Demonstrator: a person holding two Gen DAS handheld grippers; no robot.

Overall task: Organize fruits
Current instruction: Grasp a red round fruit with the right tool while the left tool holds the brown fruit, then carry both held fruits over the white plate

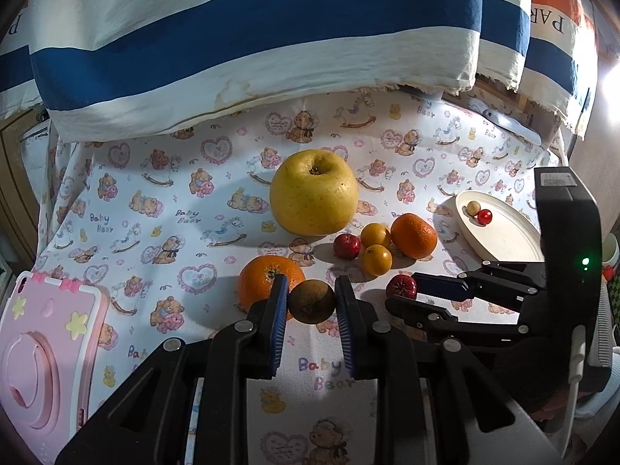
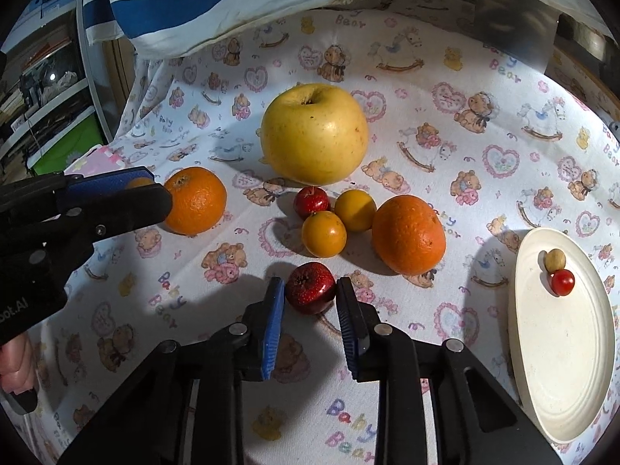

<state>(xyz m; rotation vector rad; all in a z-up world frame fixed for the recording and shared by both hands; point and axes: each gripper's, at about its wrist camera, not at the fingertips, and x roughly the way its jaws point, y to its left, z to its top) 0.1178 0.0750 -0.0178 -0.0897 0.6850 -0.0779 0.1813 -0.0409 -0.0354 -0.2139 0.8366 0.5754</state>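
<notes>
My left gripper (image 1: 312, 294) has its jaws around a small brown-green fruit (image 1: 311, 301) on the cloth, close to it on both sides; I cannot tell if they press on it. An orange (image 1: 263, 285) lies just to its left. My right gripper (image 2: 310, 290) has its jaws around a small dark red fruit (image 2: 310, 288), with small gaps showing. A big yellow apple (image 2: 314, 133), two small yellow fruits (image 2: 323, 233), another red fruit (image 2: 311, 201) and a second orange (image 2: 409, 234) lie beyond. A white plate (image 2: 562, 348) at the right holds a tan ball (image 2: 555, 260) and a red ball (image 2: 562, 282).
A pink tablet case (image 1: 42, 352) lies at the left edge of the bear-print cloth (image 1: 155, 213). Striped blue, white and orange fabric (image 1: 232, 38) hangs over the far side. My right gripper's body (image 1: 503, 290) lies close to the right of my left one.
</notes>
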